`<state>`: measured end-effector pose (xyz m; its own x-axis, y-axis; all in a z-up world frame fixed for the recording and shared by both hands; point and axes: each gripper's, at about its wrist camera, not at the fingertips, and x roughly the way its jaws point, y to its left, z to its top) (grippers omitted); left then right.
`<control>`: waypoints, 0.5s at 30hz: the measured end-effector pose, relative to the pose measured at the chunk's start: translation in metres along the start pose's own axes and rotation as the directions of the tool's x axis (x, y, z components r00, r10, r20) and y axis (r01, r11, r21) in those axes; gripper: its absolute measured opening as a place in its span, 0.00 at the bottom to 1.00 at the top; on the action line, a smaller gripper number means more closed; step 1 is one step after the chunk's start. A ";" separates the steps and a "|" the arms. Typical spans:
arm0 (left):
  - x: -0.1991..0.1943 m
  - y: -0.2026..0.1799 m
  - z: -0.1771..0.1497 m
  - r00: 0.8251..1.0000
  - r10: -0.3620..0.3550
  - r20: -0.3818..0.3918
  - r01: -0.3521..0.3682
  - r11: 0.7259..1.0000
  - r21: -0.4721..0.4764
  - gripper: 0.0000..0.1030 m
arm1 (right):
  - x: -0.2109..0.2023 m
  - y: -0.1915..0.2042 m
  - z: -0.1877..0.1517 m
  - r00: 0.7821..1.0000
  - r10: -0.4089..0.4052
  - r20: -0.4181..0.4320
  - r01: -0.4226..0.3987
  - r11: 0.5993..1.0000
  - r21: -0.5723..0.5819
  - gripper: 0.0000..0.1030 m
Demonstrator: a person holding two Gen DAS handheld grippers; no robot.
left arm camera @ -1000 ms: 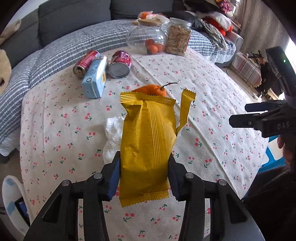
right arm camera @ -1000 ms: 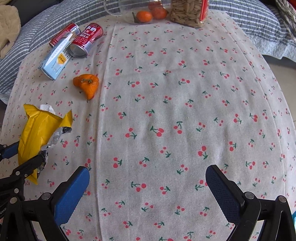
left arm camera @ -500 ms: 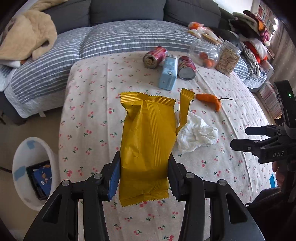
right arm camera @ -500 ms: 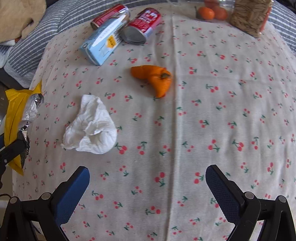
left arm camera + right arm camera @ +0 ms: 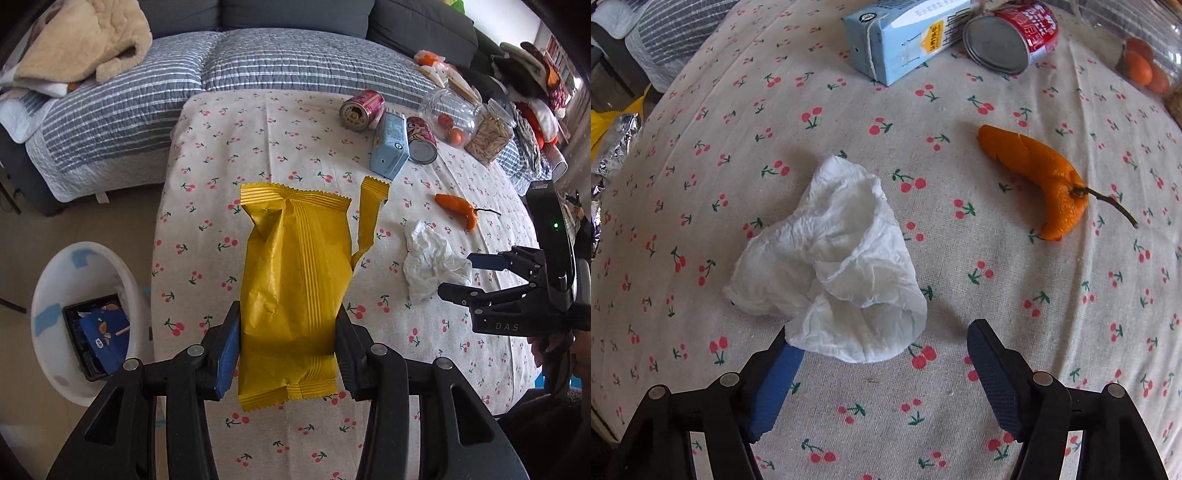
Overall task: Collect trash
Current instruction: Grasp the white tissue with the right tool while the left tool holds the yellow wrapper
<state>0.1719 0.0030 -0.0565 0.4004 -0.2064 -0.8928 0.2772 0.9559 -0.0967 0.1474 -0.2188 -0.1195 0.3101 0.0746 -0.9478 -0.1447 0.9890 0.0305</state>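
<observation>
The left gripper [image 5: 288,350] pinched a light, crinkly yellow wrapper [image 5: 295,291] near its bottom, while the right gripper [image 5: 882,369], spread wide and empty, straddled the soft crumpled tissue [image 5: 831,258], best pinched mid-bunch.

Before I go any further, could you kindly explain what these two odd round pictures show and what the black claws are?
The claws are handheld two-finger grippers, one in each of a person's hands, each carrying a fisheye camera looking along its fingers. The left camera shows the left gripper shut on a yellow snack wrapper, with a white bin on the floor to its left and the right gripper in view at the right edge. The right camera shows that gripper open at a crumpled tissue. On the cherry-print tablecloth also lie an orange peel, a blue carton and two red cans.
</observation>
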 end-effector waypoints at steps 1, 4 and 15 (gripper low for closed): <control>0.000 0.001 0.000 1.000 0.001 -0.001 -0.001 1.000 -0.001 0.47 | 0.000 0.003 0.002 1.000 -0.005 0.013 0.005 1.000 -0.020 0.74; 0.000 0.002 -0.001 1.000 0.002 0.000 -0.002 1.000 -0.004 0.47 | 0.003 0.010 0.007 0.999 -0.017 0.040 0.020 0.997 -0.078 0.68; -0.014 0.015 0.000 0.999 0.014 0.049 -0.012 0.999 -0.049 0.47 | -0.001 0.021 0.004 0.998 -0.021 0.060 0.028 0.994 -0.105 0.31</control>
<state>0.1701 0.0200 -0.0459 0.4469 -0.2031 -0.8712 0.2293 0.9674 -0.1078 0.1480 -0.1980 -0.1162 0.3692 0.0609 -0.9273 -0.2337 0.9719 -0.0292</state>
